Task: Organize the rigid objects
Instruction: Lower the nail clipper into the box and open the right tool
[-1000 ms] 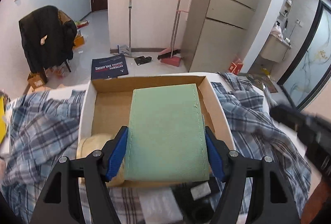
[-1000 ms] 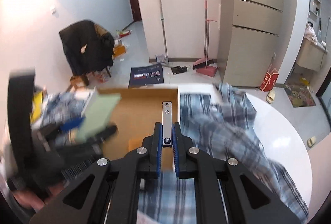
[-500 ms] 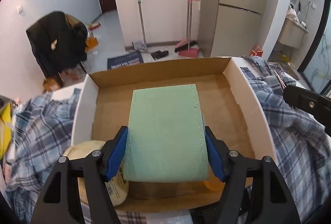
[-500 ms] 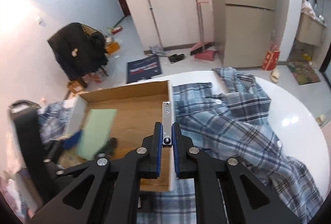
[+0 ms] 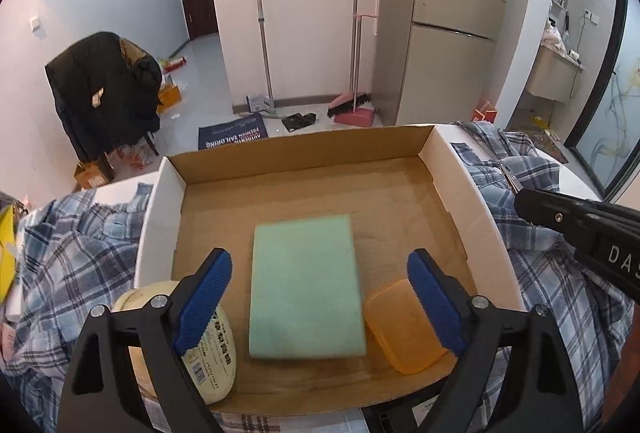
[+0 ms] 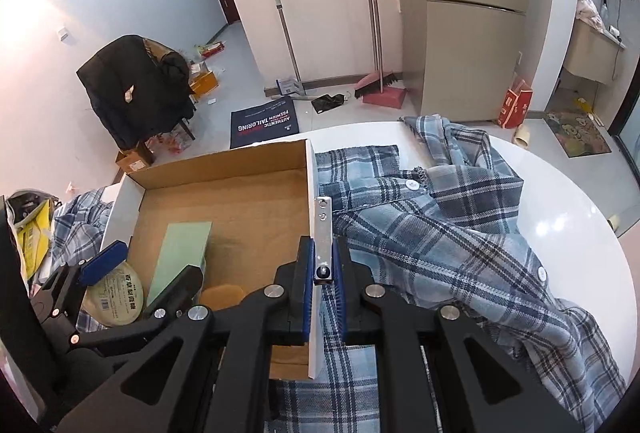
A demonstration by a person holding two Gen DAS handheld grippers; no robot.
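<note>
The dark blue mat (image 6: 265, 121) on the floor reads "AUTHENTIC TAILORING", seen upside down in both views, with smaller lines too small to read. The right tongs (image 5: 520, 189) bear white letters "DAS", cut by the frame edge. The tape roll's (image 6: 116, 298) label carries Chinese print and a barcode, illegible.

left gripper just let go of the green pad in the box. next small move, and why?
Probably lift the left gripper straight up and back out of the cardboard box. Its jaws have just opened, and the green pad lies flat on the box floor between them, untouched. The right gripper, shut on a metal bracket, needs room.
</note>
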